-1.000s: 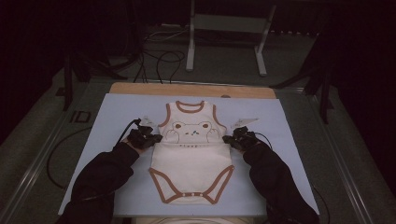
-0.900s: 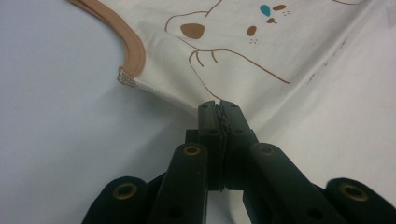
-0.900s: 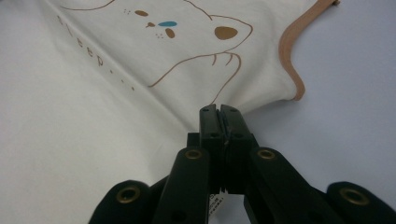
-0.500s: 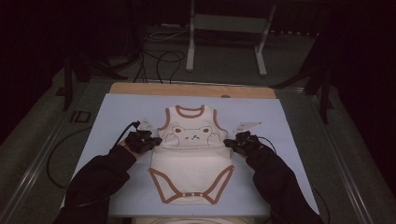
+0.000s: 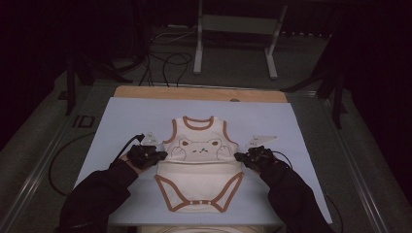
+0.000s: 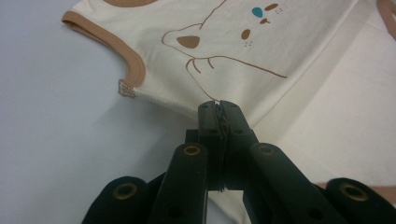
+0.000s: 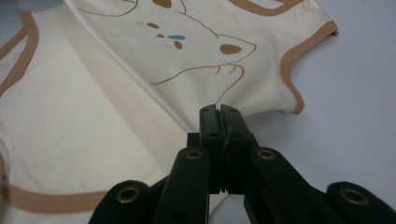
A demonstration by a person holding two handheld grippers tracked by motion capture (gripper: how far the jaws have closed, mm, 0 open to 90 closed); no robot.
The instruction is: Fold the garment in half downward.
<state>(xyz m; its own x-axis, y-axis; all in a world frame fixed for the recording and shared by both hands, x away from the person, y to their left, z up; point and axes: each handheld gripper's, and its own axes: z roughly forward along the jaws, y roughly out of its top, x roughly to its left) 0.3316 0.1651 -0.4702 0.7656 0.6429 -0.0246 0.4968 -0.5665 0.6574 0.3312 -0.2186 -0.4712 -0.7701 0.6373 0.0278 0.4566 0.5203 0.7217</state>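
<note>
Bodysuit: the cream baby bodysuit with brown trim lies flat near the middle of the pale blue sheet, neck opening toward the far edge, snap crotch toward your near edge. A crosswise fold runs over it just below the printed bear face.
Left gripper: your left gripper sits at the bodysuit's left side edge, level with the fold. In the left gripper view its jaws are pressed together on the cloth edge, just below the brown armhole trim.
Right gripper: your right gripper sits at the bodysuit's right side edge, opposite the left one. In the right gripper view its jaws are clamped together on the folded edge, beside the bear's paw outline.
Arms: your dark sleeves come in from the near edge, one on each side of the garment.
Sheet: it covers the bench, leaving a wooden strip bare along the far edge.
Cables: a black cable trails from the left gripper across the sheet.
</note>
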